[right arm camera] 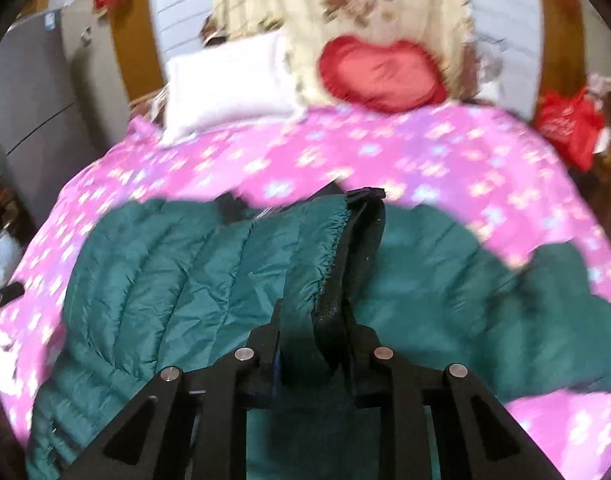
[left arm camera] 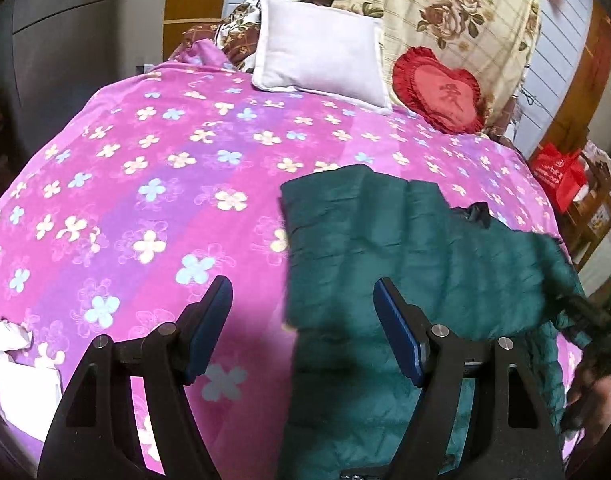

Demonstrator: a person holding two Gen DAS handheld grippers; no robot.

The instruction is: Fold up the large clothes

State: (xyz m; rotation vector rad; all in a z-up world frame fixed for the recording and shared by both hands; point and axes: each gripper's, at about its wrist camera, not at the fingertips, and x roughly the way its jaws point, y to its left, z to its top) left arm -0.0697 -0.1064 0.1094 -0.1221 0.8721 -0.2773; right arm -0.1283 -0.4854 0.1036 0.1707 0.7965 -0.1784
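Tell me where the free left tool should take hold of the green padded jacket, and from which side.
Probably the jacket's straight left edge, lying flat on the pink bedspread. Bring the open left tool in from the bedspread side, one finger sliding under. The right tool already pinches the dark-trimmed edge.

place: home bedroom | cues: bed quilt (left arm camera: 165, 200) (floral), pillow (left arm camera: 321, 48)

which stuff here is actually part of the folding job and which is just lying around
Part of the job:
- green quilted jacket
- right gripper, shut on the jacket's dark-trimmed edge
- left gripper, open, holding nothing

Just lying about:
- white pillow
- red heart cushion
- floral blanket
- red bag
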